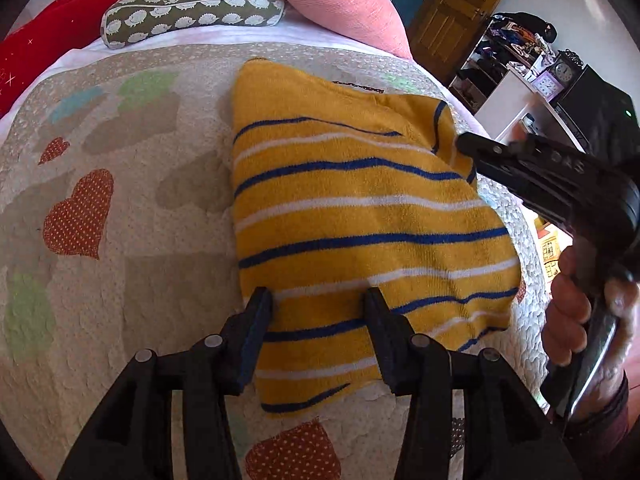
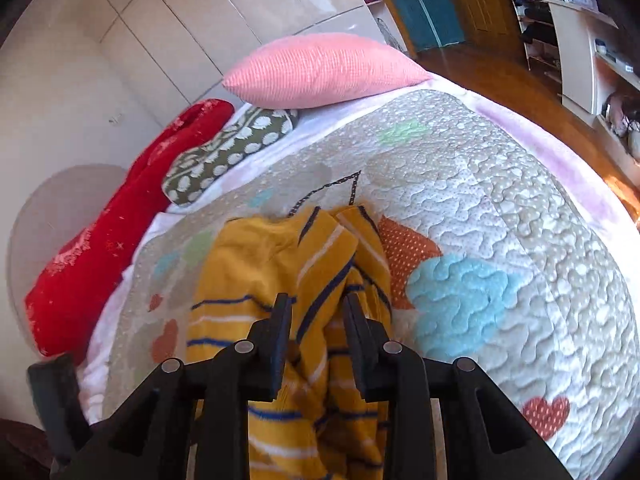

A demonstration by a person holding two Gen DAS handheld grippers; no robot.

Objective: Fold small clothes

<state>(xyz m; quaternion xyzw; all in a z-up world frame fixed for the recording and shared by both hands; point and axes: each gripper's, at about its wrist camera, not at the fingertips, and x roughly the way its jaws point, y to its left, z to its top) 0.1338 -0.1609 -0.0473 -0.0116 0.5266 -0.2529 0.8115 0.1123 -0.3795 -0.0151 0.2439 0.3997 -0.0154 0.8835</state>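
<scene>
Raised letters on the body of the right gripper (image 1: 466,146) are too blurred to read. A small clock (image 1: 563,70) on the white shelf (image 1: 520,92) shows a dial, but its numerals are too small to make out.

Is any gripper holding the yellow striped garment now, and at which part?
No. Both the left gripper and right gripper are open above the yellow striped garment.
</scene>
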